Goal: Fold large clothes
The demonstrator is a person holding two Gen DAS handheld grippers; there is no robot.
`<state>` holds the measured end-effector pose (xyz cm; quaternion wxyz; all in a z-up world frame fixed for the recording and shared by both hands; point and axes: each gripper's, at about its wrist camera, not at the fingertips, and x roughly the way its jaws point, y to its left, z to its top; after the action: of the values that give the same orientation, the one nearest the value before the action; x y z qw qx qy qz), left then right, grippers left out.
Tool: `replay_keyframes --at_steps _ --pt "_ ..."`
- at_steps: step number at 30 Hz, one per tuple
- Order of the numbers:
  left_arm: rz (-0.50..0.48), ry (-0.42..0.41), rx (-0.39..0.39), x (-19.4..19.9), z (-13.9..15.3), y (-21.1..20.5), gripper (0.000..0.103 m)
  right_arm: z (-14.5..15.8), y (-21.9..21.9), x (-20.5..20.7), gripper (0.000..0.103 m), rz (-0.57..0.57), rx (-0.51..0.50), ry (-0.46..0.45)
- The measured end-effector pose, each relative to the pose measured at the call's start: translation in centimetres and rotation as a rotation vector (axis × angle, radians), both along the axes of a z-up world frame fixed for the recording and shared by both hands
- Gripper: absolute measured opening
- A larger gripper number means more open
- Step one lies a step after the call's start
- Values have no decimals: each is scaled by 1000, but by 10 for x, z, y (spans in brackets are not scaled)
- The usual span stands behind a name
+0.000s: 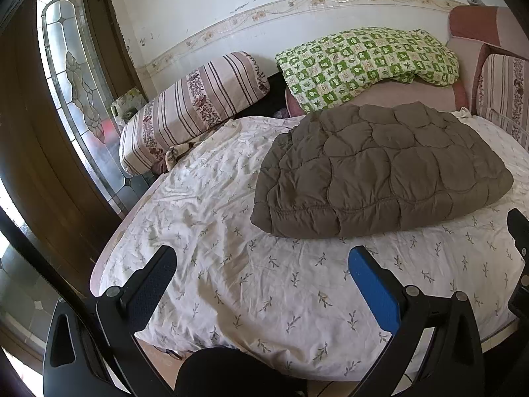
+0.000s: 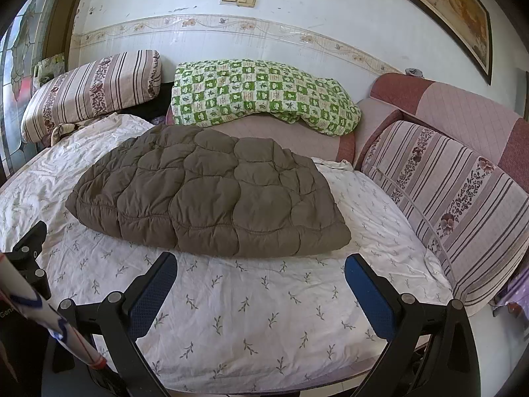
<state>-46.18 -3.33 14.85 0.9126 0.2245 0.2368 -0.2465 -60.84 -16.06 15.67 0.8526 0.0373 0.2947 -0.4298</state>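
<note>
A brown quilted padded garment (image 1: 380, 168) lies folded into a thick rectangular bundle on the white leaf-print sheet (image 1: 231, 281); it also shows in the right wrist view (image 2: 211, 195). My left gripper (image 1: 261, 264) is open and empty, hovering over the sheet near the bed's front edge, short of the bundle's left front corner. My right gripper (image 2: 261, 264) is open and empty, just in front of the bundle's front edge. The left gripper's finger (image 2: 31, 235) shows at the left of the right wrist view.
A striped floral bolster pillow (image 1: 195, 109) and a green checked quilt (image 1: 367, 66) lie behind the bundle. A pink sofa back with a striped cushion (image 2: 456, 198) runs along the right. A glass door (image 1: 76, 92) stands at the left.
</note>
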Motion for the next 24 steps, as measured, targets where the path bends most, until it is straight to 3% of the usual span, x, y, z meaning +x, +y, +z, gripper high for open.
replay_keyframes --at_steps 24 --pt "-11 4 -9 -3 3 2 103 -2 2 -2 103 3 -3 1"
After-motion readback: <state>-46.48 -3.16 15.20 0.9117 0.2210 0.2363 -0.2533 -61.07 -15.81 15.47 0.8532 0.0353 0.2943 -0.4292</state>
